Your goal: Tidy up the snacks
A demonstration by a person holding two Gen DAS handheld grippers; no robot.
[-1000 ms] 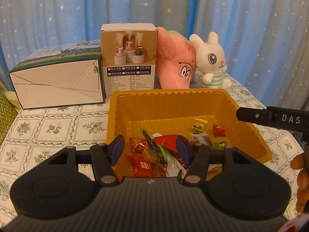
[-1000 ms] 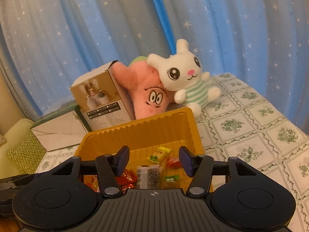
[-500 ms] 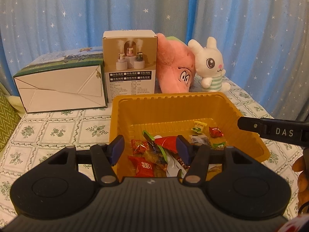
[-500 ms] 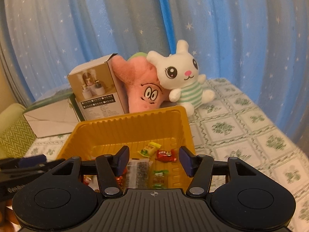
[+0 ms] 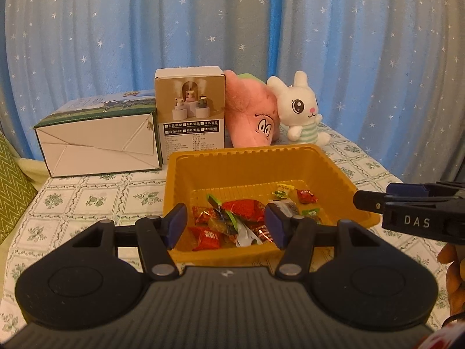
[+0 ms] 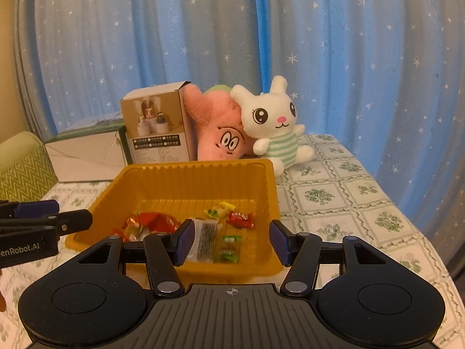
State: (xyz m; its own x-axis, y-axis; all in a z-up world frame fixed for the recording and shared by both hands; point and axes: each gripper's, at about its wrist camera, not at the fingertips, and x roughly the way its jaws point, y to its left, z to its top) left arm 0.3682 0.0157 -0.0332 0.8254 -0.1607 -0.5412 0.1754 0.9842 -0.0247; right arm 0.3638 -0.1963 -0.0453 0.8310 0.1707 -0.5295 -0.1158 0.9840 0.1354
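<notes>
One yellow tray (image 5: 203, 168), two boxes (image 5: 98, 142), two plush toys (image 5: 302, 110).

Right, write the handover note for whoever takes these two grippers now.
Left gripper: open, empty, in front of the orange tray.
Right gripper: open, empty, at the tray's other side.
Snacks: all that show lie inside the tray, red packets heaped on one side, the clear printed packet and small candies on the other.
Done: snacks gathered in the tray.
Left: none visible on the tablecloth; check out-of-view areas.
</notes>
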